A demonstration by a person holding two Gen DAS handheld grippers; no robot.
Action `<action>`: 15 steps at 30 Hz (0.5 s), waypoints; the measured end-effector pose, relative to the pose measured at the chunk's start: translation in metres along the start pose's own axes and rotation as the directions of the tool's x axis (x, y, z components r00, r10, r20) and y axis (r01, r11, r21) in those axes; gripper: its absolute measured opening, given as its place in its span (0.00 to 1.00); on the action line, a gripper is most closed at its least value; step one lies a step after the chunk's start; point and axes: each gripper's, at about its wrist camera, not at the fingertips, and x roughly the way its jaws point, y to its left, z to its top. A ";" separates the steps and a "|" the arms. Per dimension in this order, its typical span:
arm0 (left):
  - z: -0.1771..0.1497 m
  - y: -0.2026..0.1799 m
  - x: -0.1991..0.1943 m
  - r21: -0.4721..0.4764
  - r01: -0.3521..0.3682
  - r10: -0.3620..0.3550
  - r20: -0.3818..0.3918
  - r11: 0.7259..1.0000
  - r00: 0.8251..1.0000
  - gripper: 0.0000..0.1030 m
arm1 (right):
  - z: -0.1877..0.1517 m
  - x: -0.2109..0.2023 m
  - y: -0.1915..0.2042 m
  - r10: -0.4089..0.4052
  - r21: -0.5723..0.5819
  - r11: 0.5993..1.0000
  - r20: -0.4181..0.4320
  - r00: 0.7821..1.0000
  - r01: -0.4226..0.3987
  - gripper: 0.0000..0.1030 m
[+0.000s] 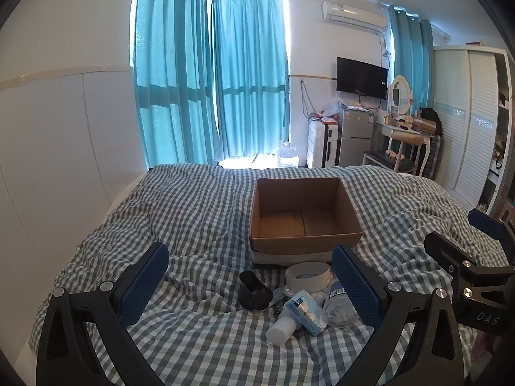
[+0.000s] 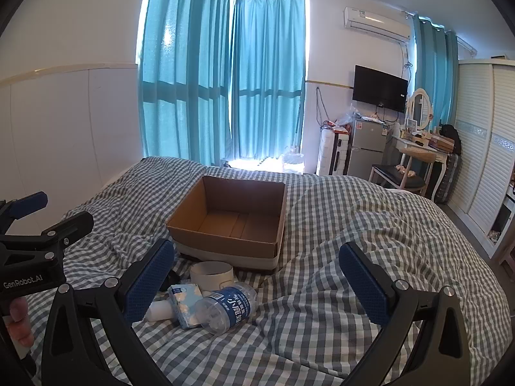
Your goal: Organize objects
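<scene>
Left wrist view looks down the bed (image 1: 193, 212) at a little heap of clutter on the gingham cover, with an empty cardboard box (image 1: 304, 214) just beyond it. The left tongs (image 1: 251, 281) stand wide apart with nothing between the pads; the heap lies ahead of them — a black cup-shaped thing (image 1: 254, 294), a white tape ring (image 1: 307, 275), a tissue pack (image 1: 305, 312), a white tube (image 1: 280, 329) and a clear water bottle (image 1: 338, 305) on its side, all touching or nearly so.

From the right wrist view the right tongs (image 2: 257, 281) are spread just as wide and hold nothing, hovering over bare cover to the right of the heap. I judge the sorting has not begun: the box is bare inside and every item is on the bed. The next move calls for choosing one piece — the bottle looks the easiest for the right side — lowering onto it and closing across its body, then carrying it to the box.

Writing: the bottle's blue label (image 2: 233, 307) carries a barcode and Chinese characters; the left tool's body reads "GenRobot.AI", the right one's "DAS".
</scene>
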 end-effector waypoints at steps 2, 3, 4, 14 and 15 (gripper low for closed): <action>0.000 0.000 0.000 0.000 0.000 0.000 -0.003 1.000 1.000 1.00 | 0.000 0.000 0.000 -0.001 0.002 1.000 0.000 1.000 0.001 1.00; 0.000 0.000 0.000 0.000 -0.001 0.001 -0.003 1.000 1.000 1.00 | 0.000 0.000 0.000 -0.001 0.000 1.000 -0.001 1.000 0.001 1.00; 0.000 0.000 0.000 0.000 -0.002 0.002 -0.004 1.000 1.000 1.00 | 0.000 0.000 0.000 -0.002 -0.002 1.000 -0.003 1.000 0.002 1.00; 0.001 0.000 0.001 0.003 -0.001 0.001 -0.006 1.000 1.000 1.00 | 0.002 0.000 0.000 0.002 -0.012 1.000 -0.014 1.000 -0.003 1.00; 0.001 0.000 0.001 0.003 0.002 -0.002 -0.007 1.000 1.000 1.00 | 0.002 0.000 0.000 0.002 -0.013 1.000 -0.015 1.000 -0.002 1.00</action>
